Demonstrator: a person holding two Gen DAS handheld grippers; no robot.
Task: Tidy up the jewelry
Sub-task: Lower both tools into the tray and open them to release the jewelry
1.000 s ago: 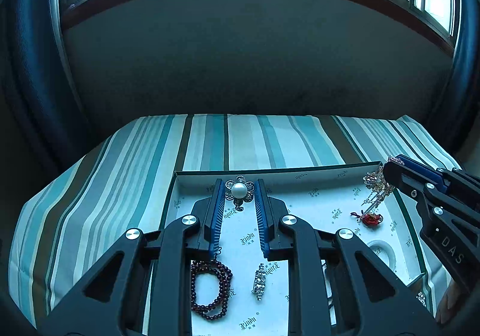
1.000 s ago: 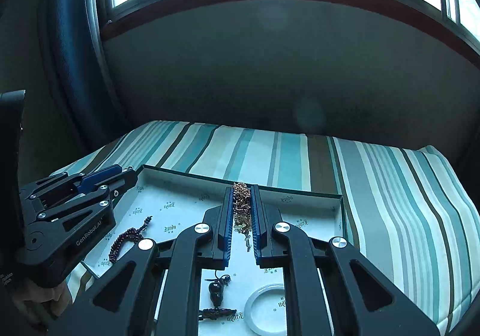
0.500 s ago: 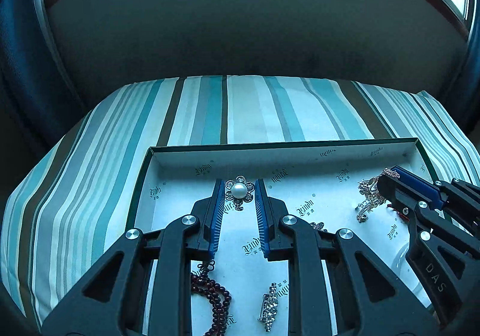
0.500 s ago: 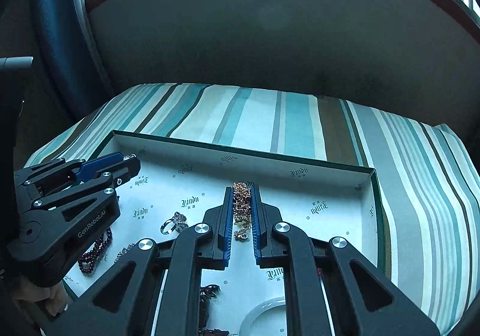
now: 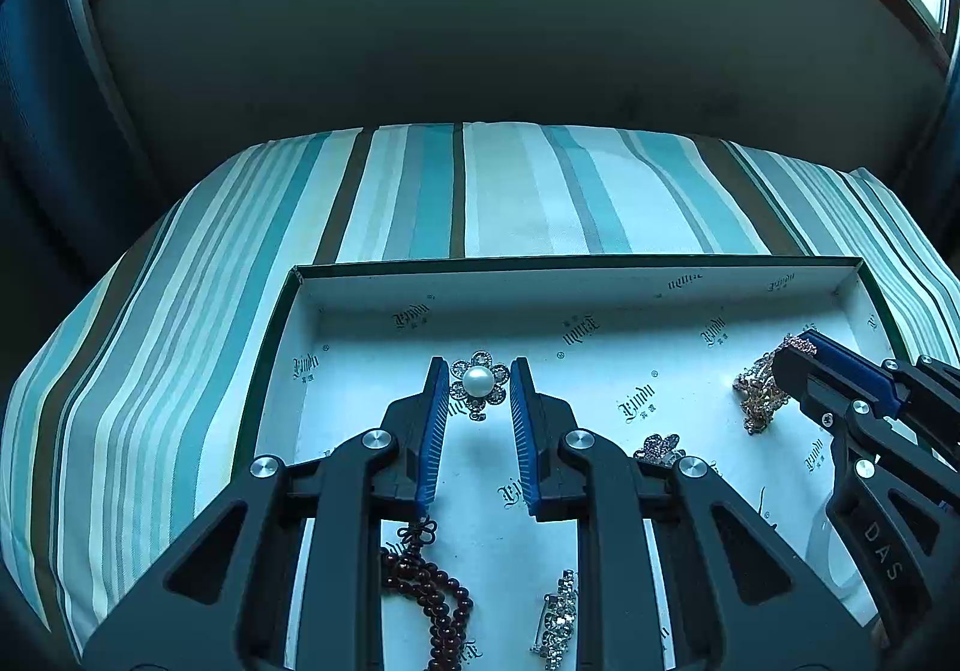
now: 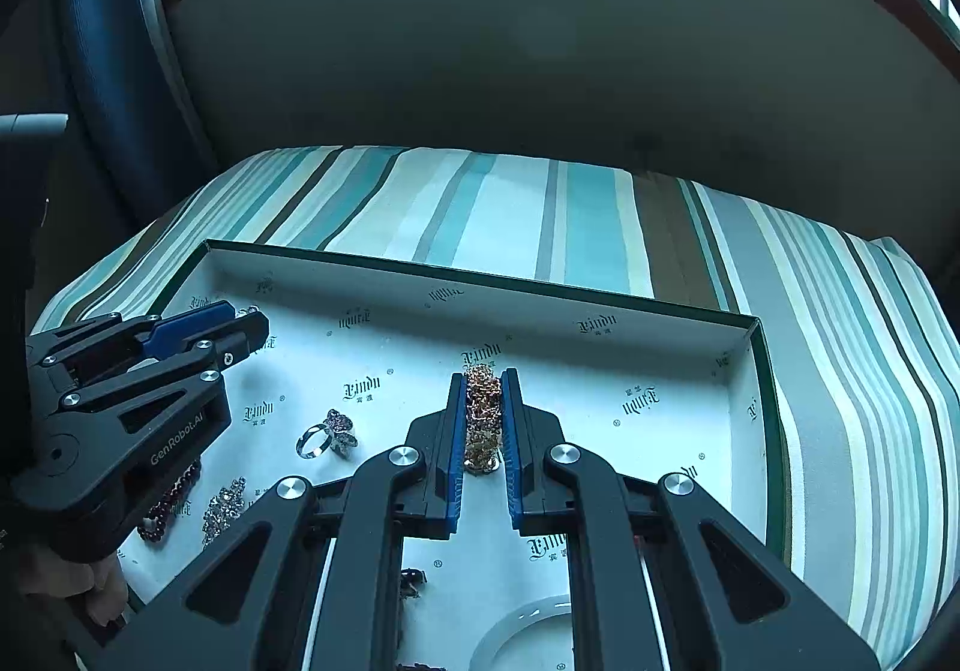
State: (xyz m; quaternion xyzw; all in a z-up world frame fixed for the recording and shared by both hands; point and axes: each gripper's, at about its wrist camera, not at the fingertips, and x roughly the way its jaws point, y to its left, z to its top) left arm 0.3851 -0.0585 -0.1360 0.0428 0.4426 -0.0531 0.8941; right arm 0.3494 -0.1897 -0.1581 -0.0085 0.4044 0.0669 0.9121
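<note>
In the left wrist view, the left tool (image 5: 479,386) pinches a pearl flower brooch (image 5: 479,384) between its blue pads, held over the far left part of a shallow white box (image 5: 600,281) that lies on a striped bed (image 5: 510,191). The brooch is small, stiff and light, a round pearl ringed by sparkling petals. The smooth pearl could slip, so the metal rim is the better hold. Below lie a dark red bead bracelet (image 5: 432,593) and a rhinestone clip (image 5: 558,617). A ring (image 5: 660,446) peeks out beside the tool.

In the right wrist view, the right tool (image 6: 483,419) is pressed together on a bunched gold chain (image 6: 483,413), over the middle of the box floor. The chain is limp, light and quick to tangle. It probably touches the floor at its lower end, though the pads hide that. Gripping it by the bunch keeps it together. A white bangle (image 6: 528,629) lies near the bottom edge.
</note>
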